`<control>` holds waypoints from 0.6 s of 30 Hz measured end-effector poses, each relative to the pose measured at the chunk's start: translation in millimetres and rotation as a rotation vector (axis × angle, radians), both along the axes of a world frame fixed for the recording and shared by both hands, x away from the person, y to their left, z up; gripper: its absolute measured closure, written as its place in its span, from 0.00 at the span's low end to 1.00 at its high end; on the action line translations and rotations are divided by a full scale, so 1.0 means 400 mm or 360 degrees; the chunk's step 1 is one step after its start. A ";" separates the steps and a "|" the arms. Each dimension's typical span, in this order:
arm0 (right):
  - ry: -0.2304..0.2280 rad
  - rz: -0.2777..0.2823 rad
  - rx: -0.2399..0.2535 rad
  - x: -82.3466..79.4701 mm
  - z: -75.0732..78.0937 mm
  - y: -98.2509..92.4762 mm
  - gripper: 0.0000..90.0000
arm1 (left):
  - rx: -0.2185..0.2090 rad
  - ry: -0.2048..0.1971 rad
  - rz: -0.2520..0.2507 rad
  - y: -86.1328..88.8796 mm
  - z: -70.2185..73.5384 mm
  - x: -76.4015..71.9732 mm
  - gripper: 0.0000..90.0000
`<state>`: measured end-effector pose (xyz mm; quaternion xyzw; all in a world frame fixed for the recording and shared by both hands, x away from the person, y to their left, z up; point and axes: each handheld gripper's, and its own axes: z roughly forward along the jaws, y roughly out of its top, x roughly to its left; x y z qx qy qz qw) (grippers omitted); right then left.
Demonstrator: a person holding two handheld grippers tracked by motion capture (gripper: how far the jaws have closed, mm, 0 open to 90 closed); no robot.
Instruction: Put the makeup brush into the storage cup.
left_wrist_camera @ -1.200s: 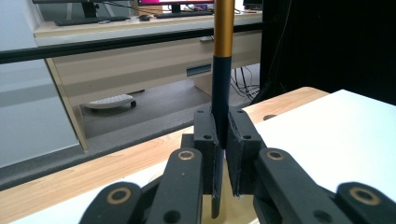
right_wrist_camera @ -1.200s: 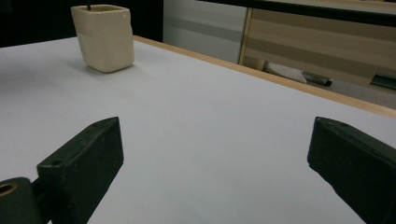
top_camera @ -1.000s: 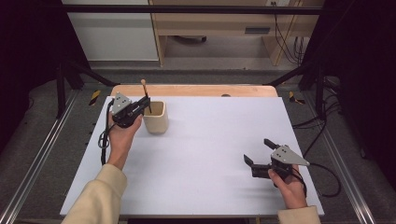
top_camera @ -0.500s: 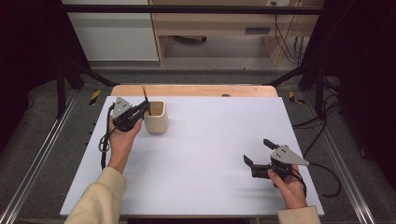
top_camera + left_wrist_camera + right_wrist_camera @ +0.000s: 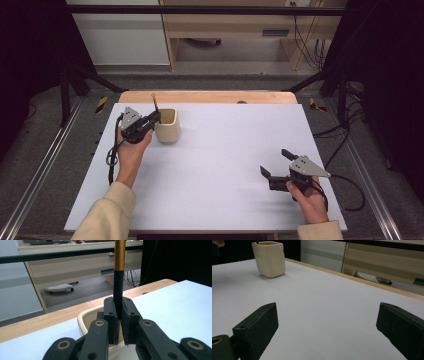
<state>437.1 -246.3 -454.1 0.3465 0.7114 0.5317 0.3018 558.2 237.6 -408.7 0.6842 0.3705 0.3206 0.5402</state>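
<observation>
Right tongs point(image 5: 276, 165) near the bench point(image 5: 225, 150) front-right corner, jaws spread, nothing between them, resting low over the surface. Left tongs point(image 5: 154, 118) toward the far-left corner, pinching a dark stick with a gold upper section point(image 5: 118, 282), held upright over the cream cup's point(image 5: 168, 126) rim.

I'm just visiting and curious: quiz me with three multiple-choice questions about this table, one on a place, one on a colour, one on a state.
1. Where does the cream square ceramic cup stand on the white table?
A far left
B near right
C centre

2. What colour is the upper part of the thin black stick?
A red
B gold
C blue

3. How are the right gripper's jaws?
A clamped on the stick
B wide apart, empty
C holding the cup

Answers: 1 A, beside the left gripper at the far left. 2 B, a gold band tops the black. 3 B, only table lies between them.
</observation>
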 end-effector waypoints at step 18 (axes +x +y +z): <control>0.0002 -0.0005 -0.0005 0.000 -0.001 0.001 0.05 | -0.0019 -0.0156 0.0000 -0.006 0.030 -0.058 0.31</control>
